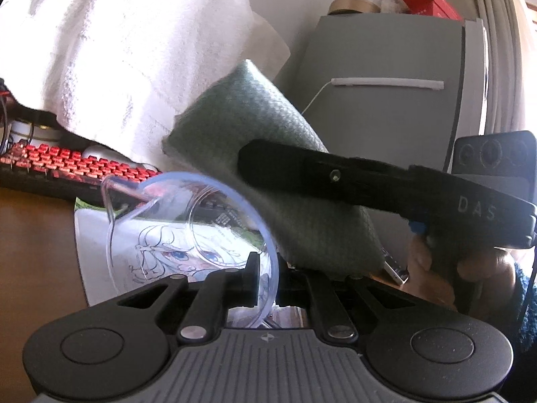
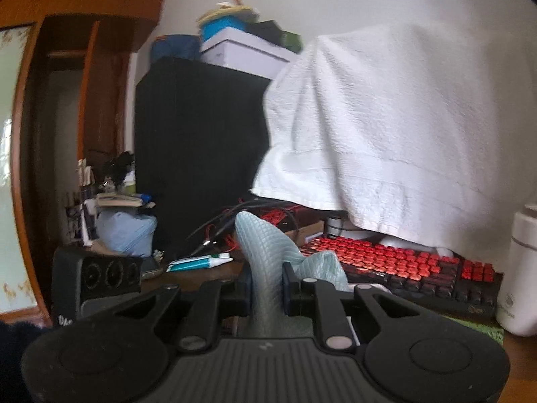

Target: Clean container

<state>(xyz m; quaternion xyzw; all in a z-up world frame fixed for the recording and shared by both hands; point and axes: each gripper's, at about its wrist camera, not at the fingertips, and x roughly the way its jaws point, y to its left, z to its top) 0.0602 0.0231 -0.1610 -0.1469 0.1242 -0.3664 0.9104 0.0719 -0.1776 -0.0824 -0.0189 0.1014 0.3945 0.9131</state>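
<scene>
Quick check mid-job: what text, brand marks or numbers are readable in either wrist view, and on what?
"DAS": on the black right gripper body, left wrist view.
"DA", cut off: same body, right wrist view.
Small print on the white plastic bottle: too blurred.
Red-keyed black keyboard legends: unreadable.

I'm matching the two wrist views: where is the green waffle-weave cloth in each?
Left wrist: green waffle-weave cloth at centre, pinched by the right gripper.
Right wrist: bottom centre, clamped between the fingers.
Shared landmark: red-keyed keyboard.
</scene>
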